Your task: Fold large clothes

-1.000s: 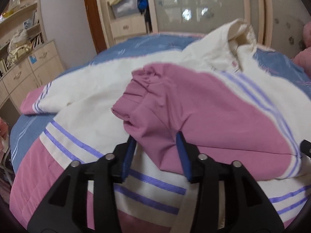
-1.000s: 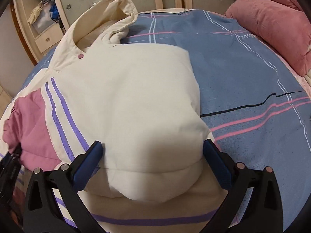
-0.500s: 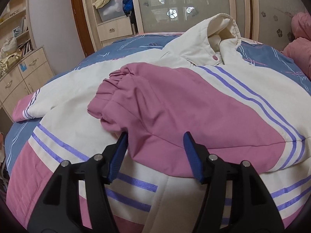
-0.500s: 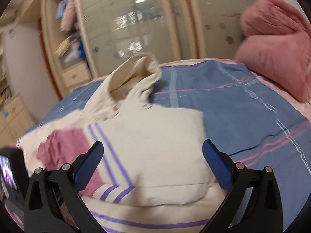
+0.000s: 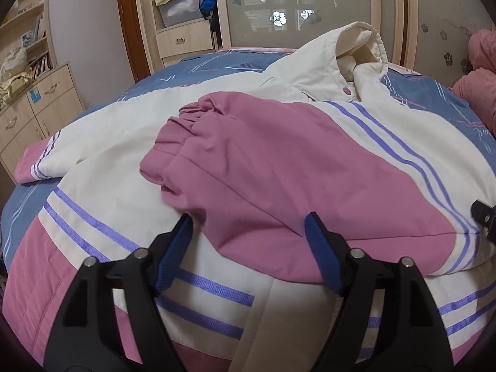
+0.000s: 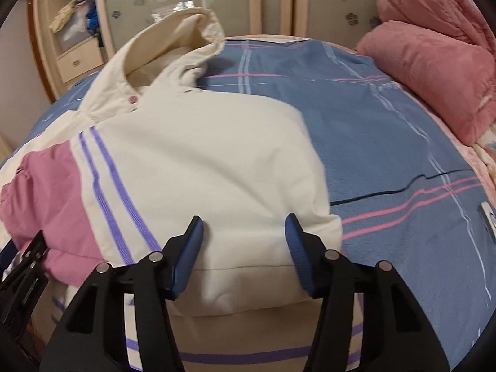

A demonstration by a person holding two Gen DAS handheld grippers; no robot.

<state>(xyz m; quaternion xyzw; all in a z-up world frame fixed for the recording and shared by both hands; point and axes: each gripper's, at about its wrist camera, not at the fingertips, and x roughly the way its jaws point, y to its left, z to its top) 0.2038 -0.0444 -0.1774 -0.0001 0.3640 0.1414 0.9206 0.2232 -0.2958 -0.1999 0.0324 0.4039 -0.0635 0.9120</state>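
Large hooded jacket (image 5: 93,136), cream with pink panels and purple stripes, spread across a blue patterned bedspread (image 6: 387,142). One sleeve (image 5: 279,179) folded inward over the jacket's front, pink cuff end bunched near the middle, cream upper part running off toward the right shoulder. Other sleeve (image 5: 46,161) stretched out flat to the left, pink cuff near the bed's edge. Hood (image 5: 356,46) propped up at the far end, opening facing the camera, pink snap button (image 5: 346,90) just beneath it. Left gripper (image 5: 248,223) low over the folded sleeve's pink section, blue-padded jaws spread apart on either side of the fabric, nothing pinched between them. Right gripper (image 6: 243,226) at the cream shoulder fold of the same sleeve, jaws likewise parted with a wide gap, pads resting beside the puffy edge rather than clamping it; whether the pads actually touch the cloth, hard to tell. In the right wrist view, a black edge of the left gripper body visible at lower left. Folded pink blanket (image 6: 434,71) piled at the bed's right side, well apart from the jacket. Behind the bed, a frosted-glass wardrobe (image 5: 310,9) and, to the left, a wooden dresser (image 5: 34,108) with drawers.
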